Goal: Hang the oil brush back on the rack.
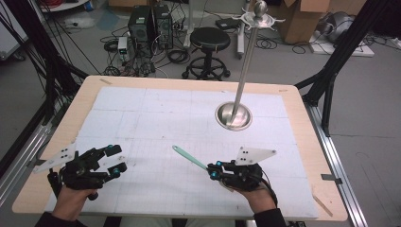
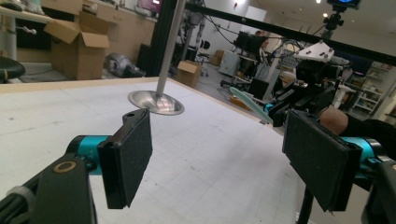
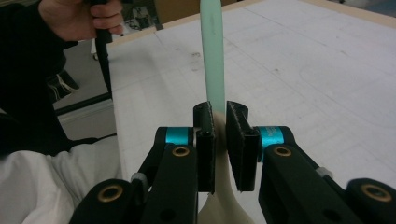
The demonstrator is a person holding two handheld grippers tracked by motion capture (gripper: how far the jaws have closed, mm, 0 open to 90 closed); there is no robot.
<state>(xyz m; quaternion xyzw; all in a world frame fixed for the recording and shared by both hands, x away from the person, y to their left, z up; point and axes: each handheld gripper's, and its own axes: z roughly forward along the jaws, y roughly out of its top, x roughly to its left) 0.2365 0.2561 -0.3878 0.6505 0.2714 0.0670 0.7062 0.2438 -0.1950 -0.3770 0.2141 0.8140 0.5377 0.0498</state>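
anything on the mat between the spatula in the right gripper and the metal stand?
Nothing visible. The right gripper holds the green spatula above bare white mat; the stretch to the stand's base is clear.

A grey floor lay behind the table, with a black stool (image 1: 209,39), computer towers (image 1: 150,23) and cardboard boxes (image 1: 309,14).

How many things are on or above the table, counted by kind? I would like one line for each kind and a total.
Grippers: 2, left gripper and right gripper
Spatulas: 1, spatula
Metal stands: 1, stand
Total: 4
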